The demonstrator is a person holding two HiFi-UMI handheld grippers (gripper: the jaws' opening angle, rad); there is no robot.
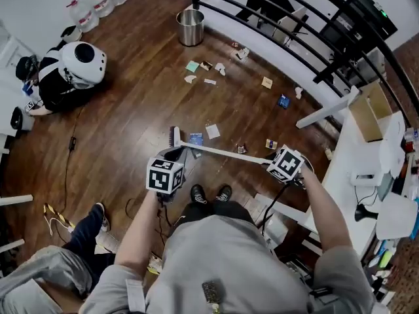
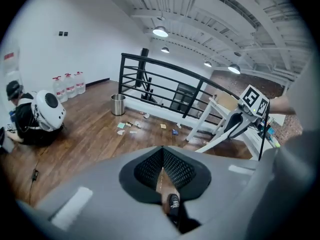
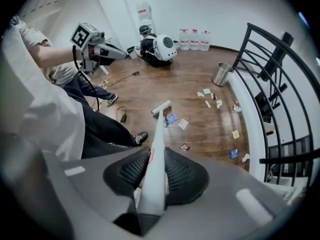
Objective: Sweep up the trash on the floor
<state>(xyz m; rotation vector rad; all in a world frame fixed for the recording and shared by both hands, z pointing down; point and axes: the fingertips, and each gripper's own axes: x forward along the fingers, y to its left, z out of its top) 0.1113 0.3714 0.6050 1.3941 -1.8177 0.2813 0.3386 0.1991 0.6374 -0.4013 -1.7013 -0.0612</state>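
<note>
Head view: sweeping looks barely begun. The right gripper [image 1: 286, 164] clamps a white broom [image 1: 222, 152], whose head rests on the wooden floor [image 1: 131, 97] by the person's feet. The trash [image 1: 209, 70], paper scraps and wrappers, is scattered toward the floor's railing edge, near a metal bin [image 1: 190, 27].

Left gripper view: the left gripper [image 2: 162, 156] is closed and empty.

Right gripper view: the jaws pinch the handle. The next move is probably to draw the scraps together.

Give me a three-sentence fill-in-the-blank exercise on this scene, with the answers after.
The right gripper is clamped on the white handle of a ____.
The left gripper is ____ and holds nothing.
The metal bin stands upright by the black ____.
Answers: broom, shut, railing.
</note>
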